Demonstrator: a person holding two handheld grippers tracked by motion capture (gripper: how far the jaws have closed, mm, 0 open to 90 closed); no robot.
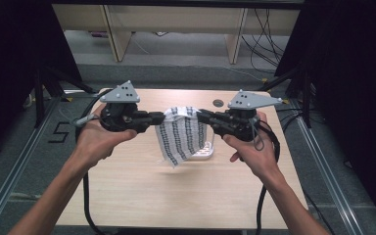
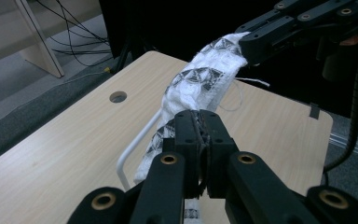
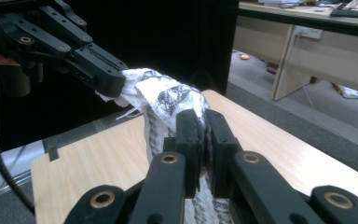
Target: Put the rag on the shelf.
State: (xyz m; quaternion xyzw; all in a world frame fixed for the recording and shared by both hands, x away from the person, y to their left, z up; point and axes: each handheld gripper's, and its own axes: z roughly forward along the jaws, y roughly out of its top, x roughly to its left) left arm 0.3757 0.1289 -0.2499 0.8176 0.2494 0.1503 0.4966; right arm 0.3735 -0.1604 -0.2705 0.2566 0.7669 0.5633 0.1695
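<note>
High view: a patterned cloth (image 1: 181, 134) hangs in the air above the table (image 1: 142, 191), pinched at its top edge by both grippers. Left gripper (image 1: 162, 118) holds the top left corner, right gripper (image 1: 199, 115) the top right corner; both sets of jaws are closed tight on fabric.

Progress, as I judge it: lift and 2-point grip are done. Cloth is clear of the tabletop along most of its length, lower edge dangling near a white wire rack (image 1: 203, 152) that sits on the table just behind and below it. What is left looks like spreading it out, or draping it over the rack. Not yet draped or laid flat.

Left gripper view: jaws pressed together on a bunched fold of the cloth (image 2: 193, 88), which runs as a rope-like band up to the other gripper. A white rail of the rack (image 2: 133, 151) shows beside it.

Right gripper view: same picture mirrored, jaws clamped on gathered cloth (image 3: 163, 95).

Cloth look: white ground, dark printed motifs in columns, thin, soft, frayed threads at the edge, top edge slack and crumpled between the 2 grips.
</note>
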